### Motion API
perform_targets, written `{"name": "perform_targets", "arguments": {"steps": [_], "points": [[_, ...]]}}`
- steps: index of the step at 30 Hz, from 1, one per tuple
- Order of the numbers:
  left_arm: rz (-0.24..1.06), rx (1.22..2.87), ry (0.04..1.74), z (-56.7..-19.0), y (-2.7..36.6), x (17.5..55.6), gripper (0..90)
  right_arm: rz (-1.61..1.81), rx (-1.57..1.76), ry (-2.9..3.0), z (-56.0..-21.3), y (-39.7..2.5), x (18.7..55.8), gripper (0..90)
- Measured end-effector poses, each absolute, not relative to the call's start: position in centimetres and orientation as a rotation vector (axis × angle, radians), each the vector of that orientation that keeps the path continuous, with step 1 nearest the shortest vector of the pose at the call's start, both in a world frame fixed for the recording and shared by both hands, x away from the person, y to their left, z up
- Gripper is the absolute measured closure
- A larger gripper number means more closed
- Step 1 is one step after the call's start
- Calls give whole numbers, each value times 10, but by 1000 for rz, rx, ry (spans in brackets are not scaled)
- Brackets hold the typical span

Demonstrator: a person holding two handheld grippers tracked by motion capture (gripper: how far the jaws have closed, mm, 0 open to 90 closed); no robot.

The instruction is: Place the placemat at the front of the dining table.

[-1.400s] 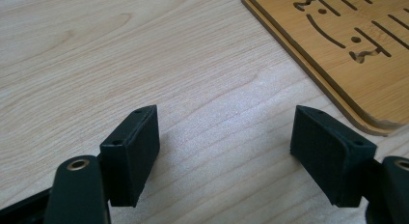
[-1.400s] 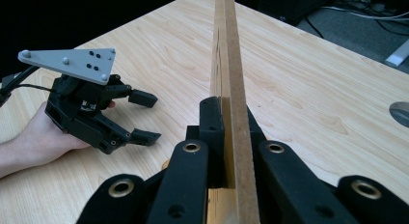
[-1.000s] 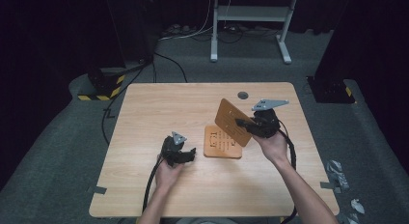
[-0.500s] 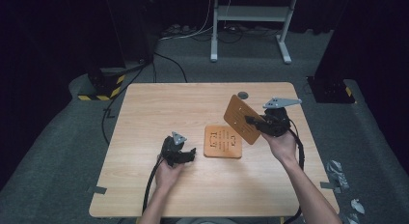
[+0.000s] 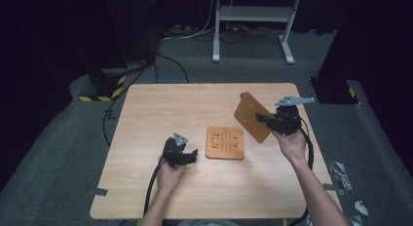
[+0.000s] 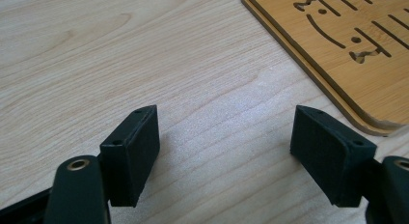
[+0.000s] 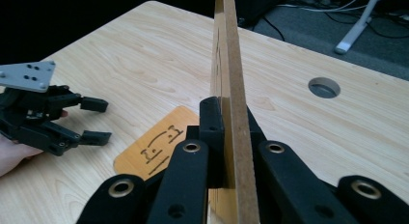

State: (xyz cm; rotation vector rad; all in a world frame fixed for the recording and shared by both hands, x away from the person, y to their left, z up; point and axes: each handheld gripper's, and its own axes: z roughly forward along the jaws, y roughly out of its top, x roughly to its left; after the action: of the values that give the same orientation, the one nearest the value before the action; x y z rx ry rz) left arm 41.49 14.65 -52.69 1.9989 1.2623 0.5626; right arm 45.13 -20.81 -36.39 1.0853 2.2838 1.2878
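Resting low on the pale wooden table [image 5: 146, 187] nearest the person, the left gripper [image 5: 192, 155] has its jaws spread wide with nothing between them; in the left gripper view only bare tabletop lies between the two black pads [image 6: 132, 151], and the corner of the flat orange-brown wooden board with cut-out slots [image 6: 347, 45] sits just beyond the right pad, apart from it. That board [image 5: 225, 142] lies flat near the middle of the table. Farther out and to the right, the right gripper [image 5: 260, 119] is clamped on the edge of a second thin orange-brown wooden panel [image 5: 252, 117], held tilted up clear of the table (the right gripper view looks straight along its edge [image 7: 231, 89], pads pressed to both faces). Beyond it a round hole [image 7: 324, 87] is cut in the tabletop.

My reading: the lifted panel is in mid-carry, separated from the one lying flat. The next move would call for a steady wrist while choosing a bare patch of table, then lowering the panel flat before loosening the grip, or the thin sheet may tip and slap down.
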Motion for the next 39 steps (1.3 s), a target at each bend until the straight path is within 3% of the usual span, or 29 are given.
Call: {"name": "perform_targets", "arguments": {"steps": [39], "points": [[562,1997,1268,-527,147,415,258,1042,1366,2132,-394,-253,502,865]]}}
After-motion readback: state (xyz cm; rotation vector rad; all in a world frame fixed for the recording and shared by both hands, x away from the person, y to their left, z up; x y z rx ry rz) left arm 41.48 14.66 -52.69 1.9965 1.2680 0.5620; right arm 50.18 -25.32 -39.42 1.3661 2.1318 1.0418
